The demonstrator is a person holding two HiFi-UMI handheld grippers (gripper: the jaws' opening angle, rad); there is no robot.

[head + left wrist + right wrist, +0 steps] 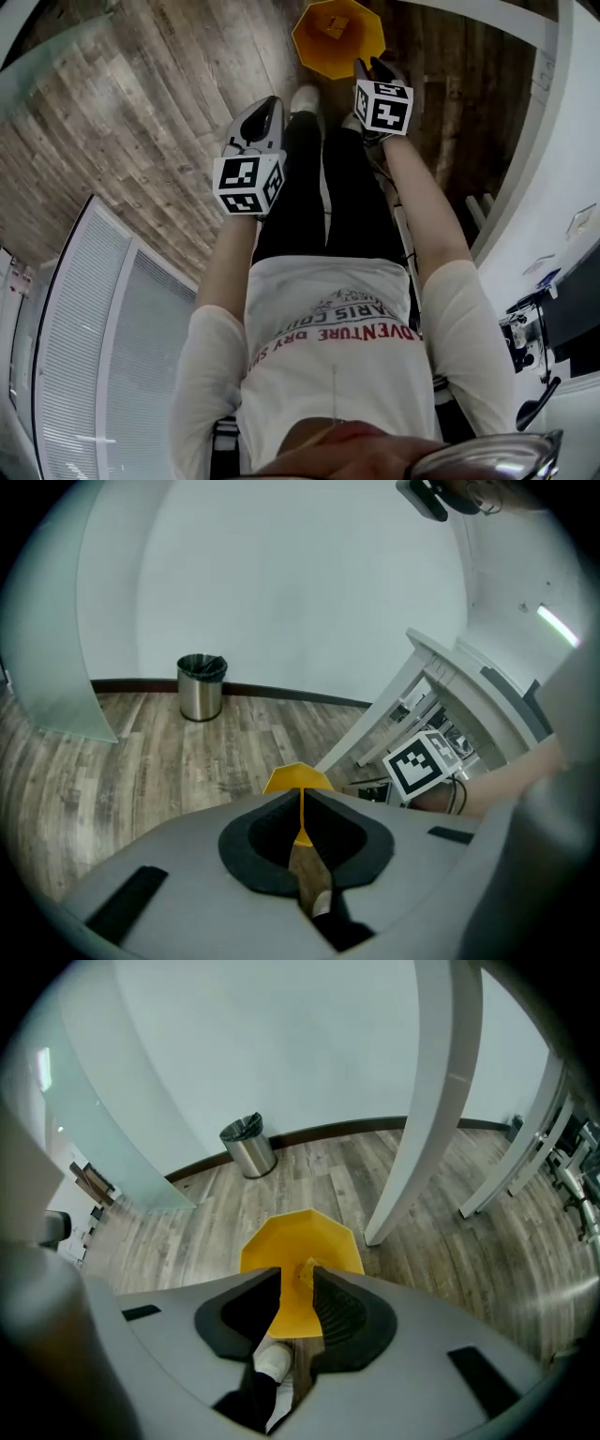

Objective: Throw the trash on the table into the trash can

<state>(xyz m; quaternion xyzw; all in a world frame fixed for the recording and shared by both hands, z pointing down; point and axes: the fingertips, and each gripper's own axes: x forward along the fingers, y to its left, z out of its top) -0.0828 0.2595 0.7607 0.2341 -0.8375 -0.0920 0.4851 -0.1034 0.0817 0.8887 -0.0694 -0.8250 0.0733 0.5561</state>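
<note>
While the left claw (301,803) hangs shut and empty, the right claw (296,1283) stands half open above the yellow bin (302,1234), gripping nothing. A small scrap (307,1270) appears to be inside the bin. Risk: trash released off-centre misses the narrow mouth and lands on the floor (187,1232).

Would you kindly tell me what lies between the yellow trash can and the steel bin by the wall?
Nothing but bare wood floor separates the yellow trash can from the steel bin, as the right gripper view shows.
</note>
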